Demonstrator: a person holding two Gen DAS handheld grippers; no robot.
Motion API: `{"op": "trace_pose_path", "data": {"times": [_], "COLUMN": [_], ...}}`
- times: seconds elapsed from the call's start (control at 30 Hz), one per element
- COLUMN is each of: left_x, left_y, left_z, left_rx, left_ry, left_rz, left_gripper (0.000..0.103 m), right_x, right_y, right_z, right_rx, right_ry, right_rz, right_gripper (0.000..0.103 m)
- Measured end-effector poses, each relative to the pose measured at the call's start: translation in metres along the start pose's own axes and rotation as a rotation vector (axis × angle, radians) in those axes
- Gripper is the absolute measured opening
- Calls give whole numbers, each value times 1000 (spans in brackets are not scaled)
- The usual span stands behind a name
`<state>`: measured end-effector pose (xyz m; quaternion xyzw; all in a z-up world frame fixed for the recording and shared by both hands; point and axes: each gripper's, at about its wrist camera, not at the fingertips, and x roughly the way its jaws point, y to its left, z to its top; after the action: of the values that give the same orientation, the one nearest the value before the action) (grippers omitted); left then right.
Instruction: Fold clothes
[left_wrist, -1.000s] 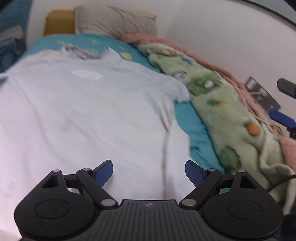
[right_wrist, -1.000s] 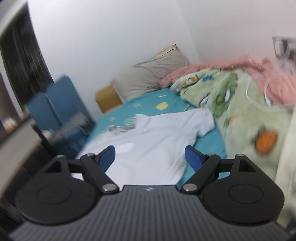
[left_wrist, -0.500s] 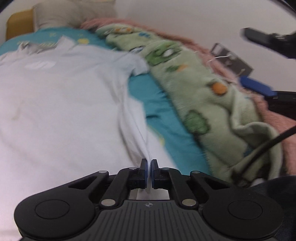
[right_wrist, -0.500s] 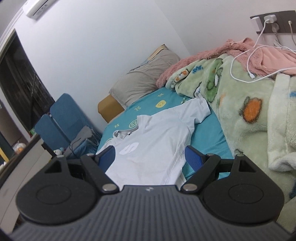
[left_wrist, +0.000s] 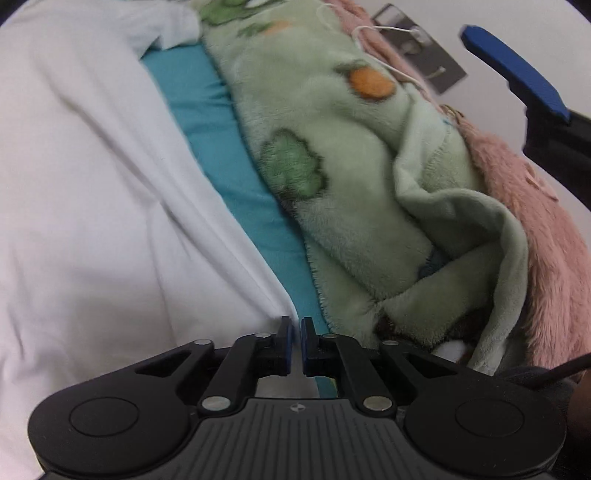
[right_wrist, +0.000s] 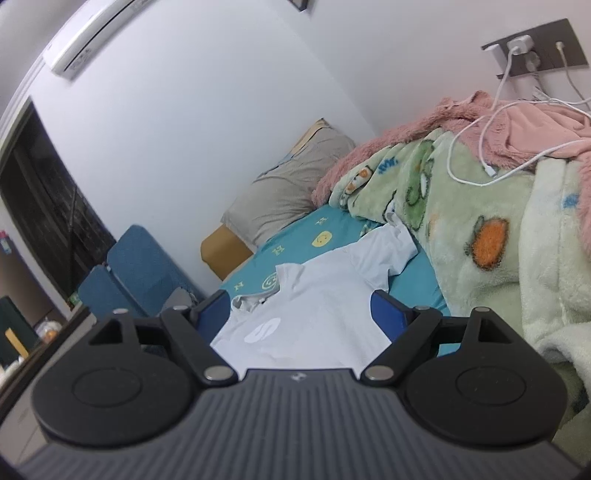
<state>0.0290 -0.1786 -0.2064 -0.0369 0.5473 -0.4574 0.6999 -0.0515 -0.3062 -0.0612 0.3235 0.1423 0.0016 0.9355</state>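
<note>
Hem-gripping is the step in hand: the left gripper (left_wrist: 294, 334) is pinching the near right-hand edge of the white T-shirt (left_wrist: 92, 192), its blue pads (left_wrist: 284, 345) drawn almost together with a thin fold of cloth running down between them — the jaws have just been easing very slightly apart, yet the fabric is sitting in the narrow gap and appears clamped. The shirt is lying spread, front up, on the teal bedsheet (left_wrist: 207, 110), its side seam running just beside the green fleece blanket (left_wrist: 351, 155), with a pink blanket (left_wrist: 546, 229) piled beyond that. The right gripper (right_wrist: 295, 317) is hovering above the shirt's lower part, its jaws standing wide apart and holding nothing, looking up the garment toward the collar (right_wrist: 258, 301), the short sleeve (right_wrist: 391, 247) and the pillow (right_wrist: 284, 195) at the head of the bed. By my reading the fold itself is not yet begun — the shirt is lying open and flat. The next move is probably calling for the right gripper to take a second hold further up the same side, so both hands can carry that edge across the chest without the cloth sagging or catching the fleece.
</note>
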Motion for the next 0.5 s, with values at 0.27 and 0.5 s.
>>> {"op": "trace_pose_path", "data": {"times": [0.27, 0.5], "left_x": [-109, -252], "left_y": [39, 133], "left_z": [-17, -43], "left_rx": [-53, -371], "left_ry": [-66, -138], "left_rz": [292, 612], "left_gripper": [58, 60], "right_x": [7, 15], "right_y": [4, 7], "right_z": [-3, -6], "right_rx": [-30, -47], "right_ry": [44, 85], "right_rz": [18, 27], "right_gripper": [85, 85]}}
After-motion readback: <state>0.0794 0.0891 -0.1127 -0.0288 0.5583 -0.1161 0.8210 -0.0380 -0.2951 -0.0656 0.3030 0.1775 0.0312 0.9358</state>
